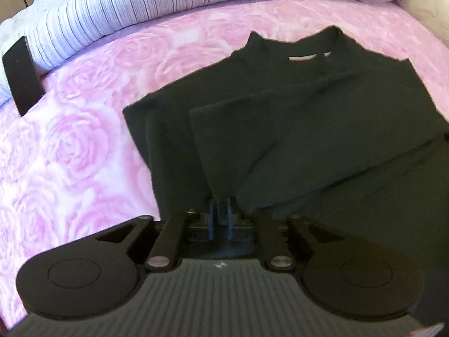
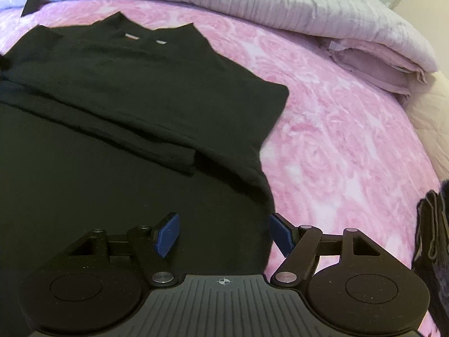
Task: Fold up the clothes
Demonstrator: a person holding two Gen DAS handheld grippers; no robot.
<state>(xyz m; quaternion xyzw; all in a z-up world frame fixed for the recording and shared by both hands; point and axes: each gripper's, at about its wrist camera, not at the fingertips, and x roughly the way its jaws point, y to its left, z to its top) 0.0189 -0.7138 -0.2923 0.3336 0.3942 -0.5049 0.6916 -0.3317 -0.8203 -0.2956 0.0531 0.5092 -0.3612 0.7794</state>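
A bed with a pink rose-patterned fleece cover [image 1: 84, 146] is filling both views, with a pale striped quilt [image 1: 126, 8] bunched along its edge at twelve o'clock. A black short-sleeved shirt [image 1: 308, 129] is lying flat on the cover, collar pointing to twelve o'clock and a white label showing inside the neck. The fold is looking partly done: one side panel is already lying doubled across the body, while the other side and the lengthwise fold are seemingly still waiting. A flat black rectangular object [image 1: 22, 75] is resting against the quilt at ten o'clock. The left gripper [image 1: 221, 219] is showing jaws drawn together, pinching the corner of the doubled panel at six o'clock. The right gripper [image 2: 224, 236] is hanging with jaws apart, holding nothing, straddling the shirt's edge at three o'clock of the garment.
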